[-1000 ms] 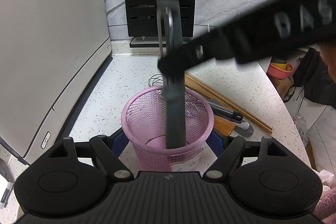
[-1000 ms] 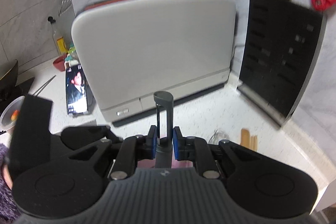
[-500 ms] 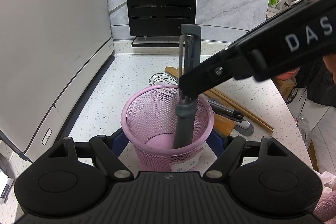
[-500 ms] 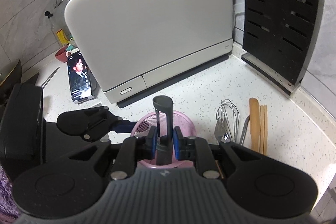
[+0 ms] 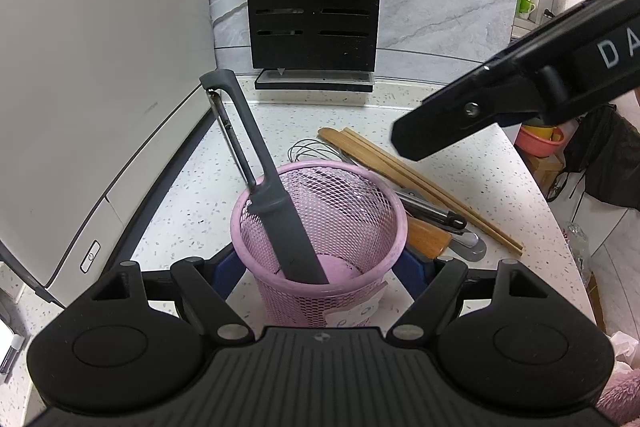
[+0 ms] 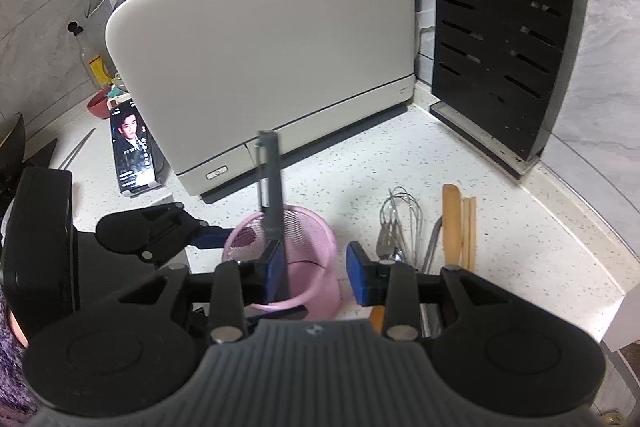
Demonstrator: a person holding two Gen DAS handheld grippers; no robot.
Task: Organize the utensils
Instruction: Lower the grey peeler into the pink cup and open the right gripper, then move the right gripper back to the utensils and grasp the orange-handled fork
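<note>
1. The left hand-held gripper (image 5: 320,269) is clamped on the cup (image 5: 320,227), its blue pads pressing the cup's two sides low down.
2. The right hand-held gripper (image 6: 314,277) has its jaws spread apart, holding nothing; it hangs above the cup's near rim.
3. Seen from the left wrist, one black finger (image 5: 460,123) of the right hand-held gripper is raised over the table, to the right of the cup and apart from it.
4. The cup is a pink mesh basket with a solid rim and a pale label on its near side; it stands upright on the speckled white table (image 5: 460,107).
5. The peeler (image 5: 276,203) is dark grey with a thick flat handle and a slim metal blade under a bowed frame.
6. It stands handle-down inside the cup, tilted left, leaning on the left rim with its head clear of the top.
7. A wire whisk (image 6: 400,215), wooden chopsticks (image 6: 468,231), a wooden spatula (image 6: 451,223) and other tools lie on the table just right of the cup.
8. A white appliance (image 6: 272,47) and a black knife block (image 6: 504,47) stand behind.
</note>
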